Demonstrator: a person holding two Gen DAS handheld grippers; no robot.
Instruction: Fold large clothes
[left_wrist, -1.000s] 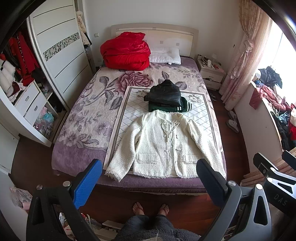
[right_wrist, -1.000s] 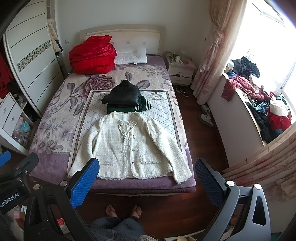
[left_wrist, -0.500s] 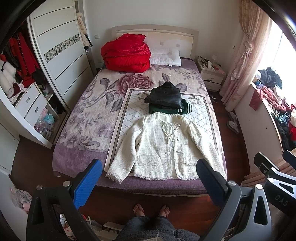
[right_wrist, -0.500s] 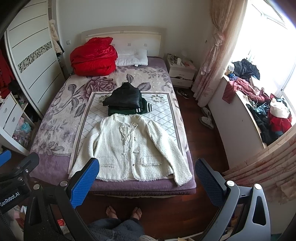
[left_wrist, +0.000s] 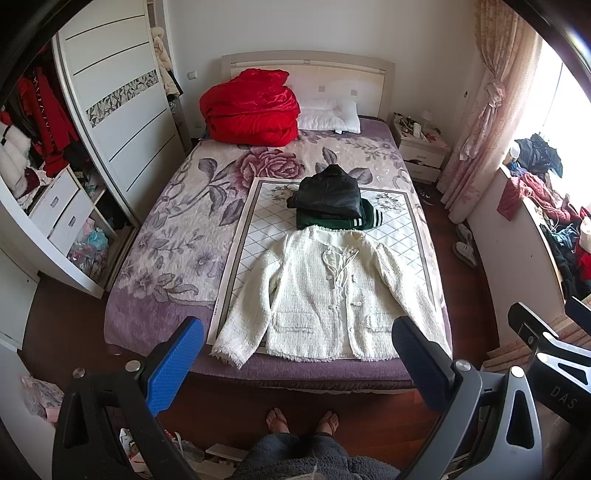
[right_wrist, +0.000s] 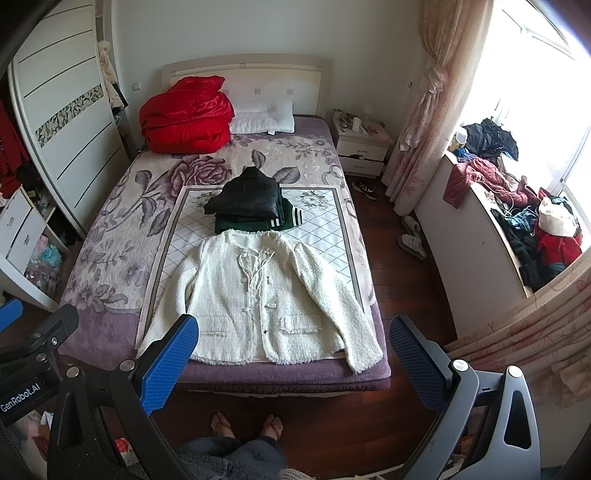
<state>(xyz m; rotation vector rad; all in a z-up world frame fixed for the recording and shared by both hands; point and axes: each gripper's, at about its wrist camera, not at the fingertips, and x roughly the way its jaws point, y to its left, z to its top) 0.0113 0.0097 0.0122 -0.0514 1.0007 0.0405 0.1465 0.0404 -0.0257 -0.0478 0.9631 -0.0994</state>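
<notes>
A cream tweed jacket (left_wrist: 328, 295) lies flat, front up and sleeves spread, on a white quilted mat (left_wrist: 255, 229) at the foot of the bed; it also shows in the right wrist view (right_wrist: 258, 299). Behind it sits a stack of folded clothes, a black jacket (left_wrist: 330, 194) on a green garment (left_wrist: 332, 219). My left gripper (left_wrist: 295, 354) is open and empty, held above the floor short of the bed's foot. My right gripper (right_wrist: 293, 350) is open and empty beside it, also short of the bed.
A red duvet (left_wrist: 249, 109) and a white pillow (left_wrist: 328, 116) lie at the headboard. An open wardrobe (left_wrist: 55, 177) stands at the left, a nightstand (left_wrist: 421, 151) and a clothes-piled window ledge (right_wrist: 517, 221) at the right. My bare feet (left_wrist: 301, 421) stand on the wooden floor.
Both views have drifted slightly, so the bed and jacket sit a little lower in the frames. The jacket and the stack have not moved. Both grippers stay open.
</notes>
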